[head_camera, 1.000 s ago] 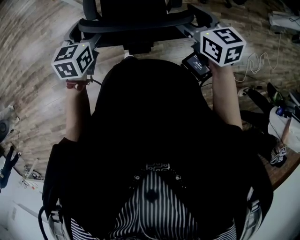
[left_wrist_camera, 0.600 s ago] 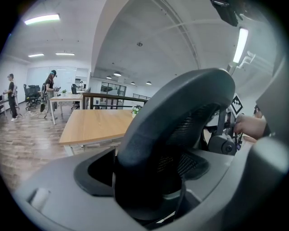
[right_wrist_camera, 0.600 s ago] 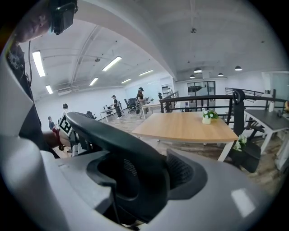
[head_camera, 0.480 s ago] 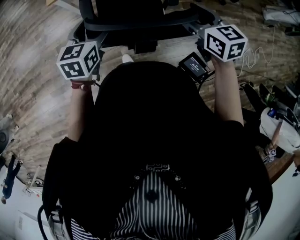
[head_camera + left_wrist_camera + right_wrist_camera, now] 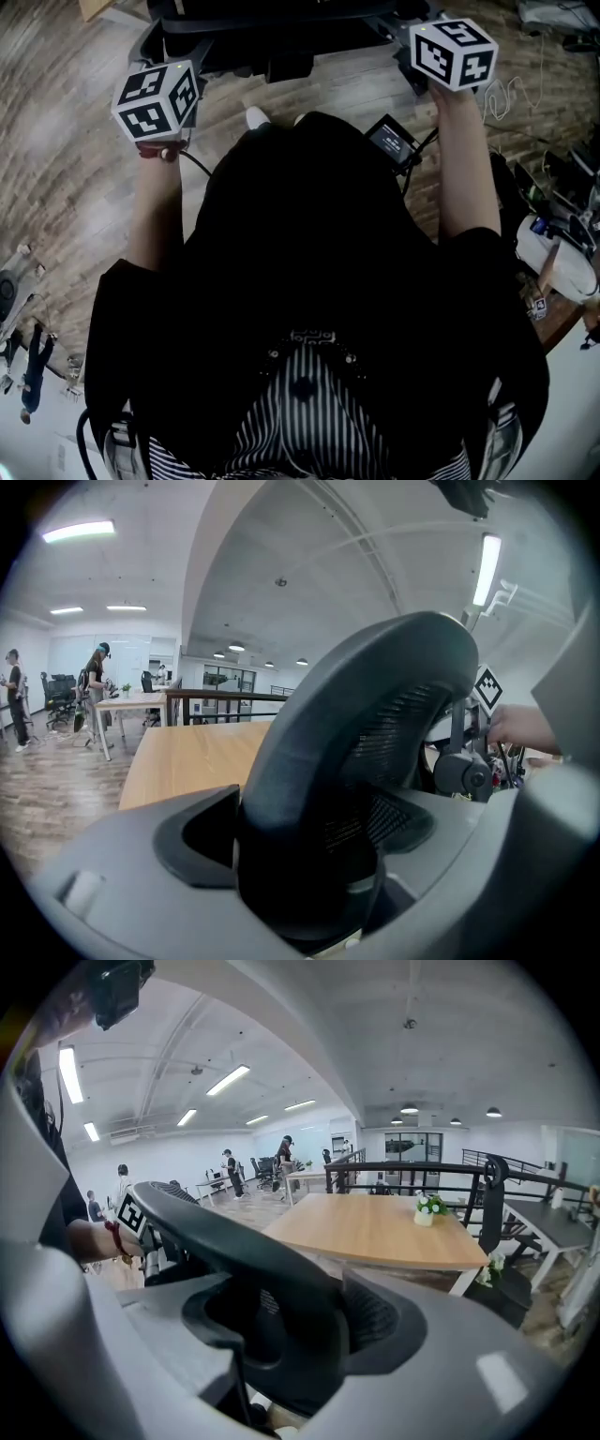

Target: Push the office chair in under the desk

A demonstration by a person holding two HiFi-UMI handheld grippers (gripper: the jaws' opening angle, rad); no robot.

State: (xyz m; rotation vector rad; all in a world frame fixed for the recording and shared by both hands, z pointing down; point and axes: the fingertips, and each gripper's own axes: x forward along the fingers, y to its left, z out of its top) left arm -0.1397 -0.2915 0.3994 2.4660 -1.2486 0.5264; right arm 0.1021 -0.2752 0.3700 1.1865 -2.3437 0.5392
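The left tool (image 5: pixel 314 855) is clamped on the top rim of the office chair (image 5: pixel 375 696). The right tool (image 5: pixel 281 1335) has the same rim between its jaws; they have just been closing and look pressed on it. The stiff rim is the place to hold, since the mesh below would likely give. The chair should be heavy but probably rolls. The rim runs crosswise from tool to tool, and the seat faces the table (image 5: pixel 375 1227) beyond both tools.

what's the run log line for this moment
left claw: shut on chair backrest | right claw: jaws just closing, chair backrest between them | desk: ahead of chair
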